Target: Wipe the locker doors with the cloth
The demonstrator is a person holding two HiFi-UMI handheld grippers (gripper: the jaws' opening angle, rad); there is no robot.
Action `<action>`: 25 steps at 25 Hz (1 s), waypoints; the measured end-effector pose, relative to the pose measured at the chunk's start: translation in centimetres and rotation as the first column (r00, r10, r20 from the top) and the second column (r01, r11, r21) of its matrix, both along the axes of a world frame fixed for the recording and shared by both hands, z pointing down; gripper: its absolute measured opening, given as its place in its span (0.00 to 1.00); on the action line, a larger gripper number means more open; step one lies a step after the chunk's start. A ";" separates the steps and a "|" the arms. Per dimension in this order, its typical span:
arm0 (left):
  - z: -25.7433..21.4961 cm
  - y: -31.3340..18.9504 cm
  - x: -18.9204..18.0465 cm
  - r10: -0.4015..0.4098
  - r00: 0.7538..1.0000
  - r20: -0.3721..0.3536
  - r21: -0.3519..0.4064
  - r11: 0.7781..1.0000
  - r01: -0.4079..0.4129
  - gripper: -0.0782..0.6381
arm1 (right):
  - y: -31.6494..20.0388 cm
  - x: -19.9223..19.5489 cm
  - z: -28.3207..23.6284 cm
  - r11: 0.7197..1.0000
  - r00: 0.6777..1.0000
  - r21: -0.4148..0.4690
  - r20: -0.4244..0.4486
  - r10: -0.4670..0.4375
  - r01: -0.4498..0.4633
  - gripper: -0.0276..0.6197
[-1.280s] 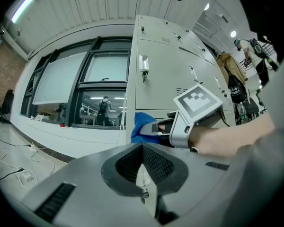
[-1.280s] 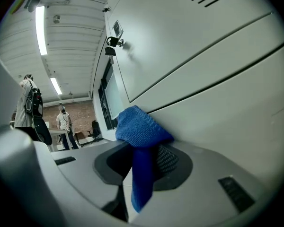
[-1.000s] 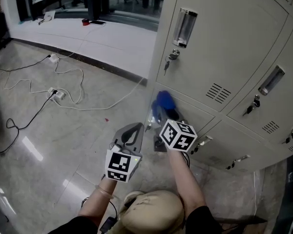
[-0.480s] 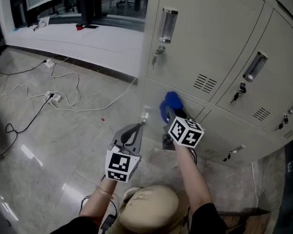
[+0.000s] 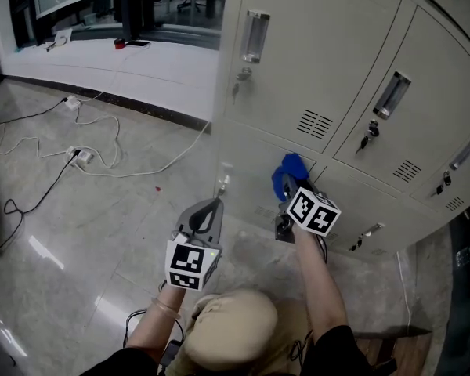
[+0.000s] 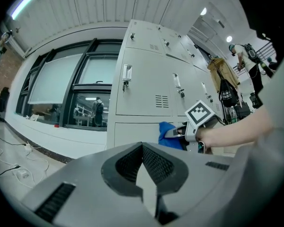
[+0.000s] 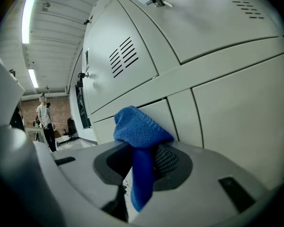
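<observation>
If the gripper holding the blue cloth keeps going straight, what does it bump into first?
The right gripper points at the lower locker door, so its blue cloth, sticking out ahead of the jaws, would probably press on that door first; it may touch already.

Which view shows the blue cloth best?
The right gripper view: the blue woven cloth fills the centre, clamped in the right gripper's jaws before the grey metal locker door. The head view shows a small tuft; the left gripper view, a distant patch.
</observation>
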State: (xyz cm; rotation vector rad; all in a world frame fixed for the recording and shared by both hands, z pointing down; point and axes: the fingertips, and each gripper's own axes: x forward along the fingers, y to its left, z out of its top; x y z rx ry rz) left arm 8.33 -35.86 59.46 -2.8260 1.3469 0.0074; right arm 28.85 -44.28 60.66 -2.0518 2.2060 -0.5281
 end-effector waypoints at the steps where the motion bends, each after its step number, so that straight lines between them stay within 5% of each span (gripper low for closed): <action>1: 0.1 0.2 0.0 0.001 1.000 0.002 -0.002 1.000 -0.001 0.12 | 0.3 0.5 0.1 1.000 1.000 -0.005 -0.011 0.006 -0.006 0.18; 13: 0.9 0.5 -1.3 -0.022 1.000 0.008 -0.015 1.000 0.022 0.12 | 2.7 4.4 0.4 0.992 0.992 0.027 -0.018 0.126 -0.126 0.18; 25: 2.2 -1.2 -3.3 -0.038 0.998 0.046 -0.027 0.999 0.039 0.12 | -3.1 -10.2 4.9 0.991 0.991 -0.013 0.023 -0.132 0.133 0.18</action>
